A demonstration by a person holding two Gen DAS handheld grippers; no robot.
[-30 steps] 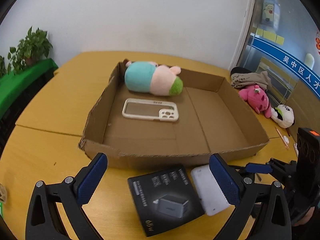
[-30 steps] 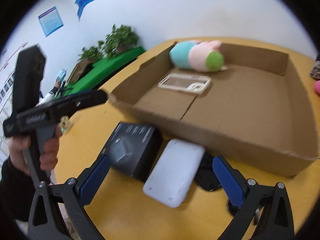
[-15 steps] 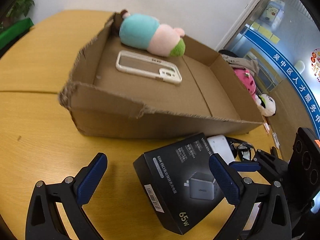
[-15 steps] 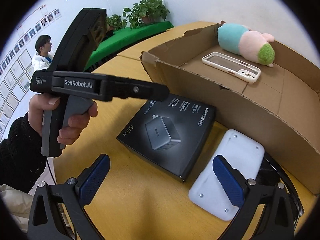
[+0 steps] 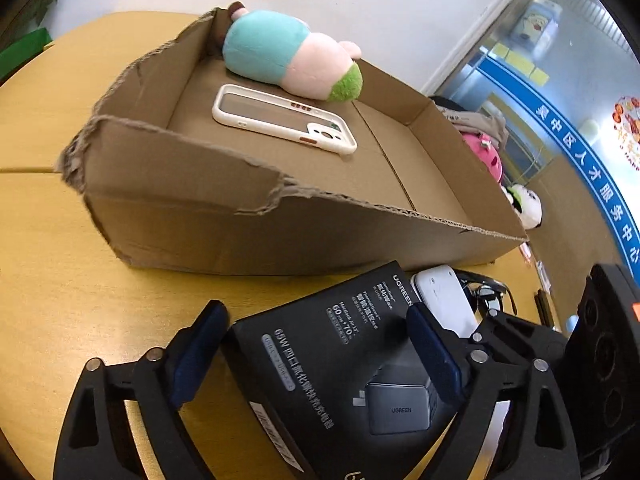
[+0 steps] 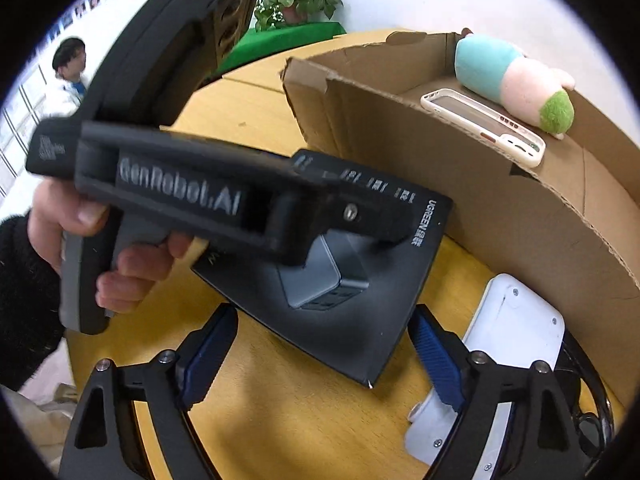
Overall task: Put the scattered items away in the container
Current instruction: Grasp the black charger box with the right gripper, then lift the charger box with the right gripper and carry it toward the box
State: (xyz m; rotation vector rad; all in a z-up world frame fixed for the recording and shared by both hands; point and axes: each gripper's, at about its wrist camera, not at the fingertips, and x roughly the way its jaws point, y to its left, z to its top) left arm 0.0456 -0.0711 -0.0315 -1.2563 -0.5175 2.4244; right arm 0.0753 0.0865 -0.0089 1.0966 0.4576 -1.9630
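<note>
Cardboard box (image 5: 192, 216) already holds plush (image 5: 288, 56) and phone case (image 5: 280, 120); beside it, left gripper (image 5: 316, 356) fingers straddle charger box (image 5: 340, 368) wide, unclosed, right gripper (image 6: 324, 356) wide near white pack (image 6: 516, 332).

A black box on the yellow table, with two grippers close by

The right gripper (image 6: 322, 354) has its blue fingers (image 6: 436, 354) spread wide, low over the table (image 6: 304, 412). One corner of the black charger box (image 6: 360, 300) pokes between them. A hand (image 6: 116, 256) holds the left gripper (image 6: 248, 200) over the box. A white flat thing (image 6: 512, 344) lies just beside the box. Behind is the cardboard box (image 6: 480, 208), with a white phone case (image 6: 484, 126) and a soft toy (image 6: 512, 80) inside.
</note>
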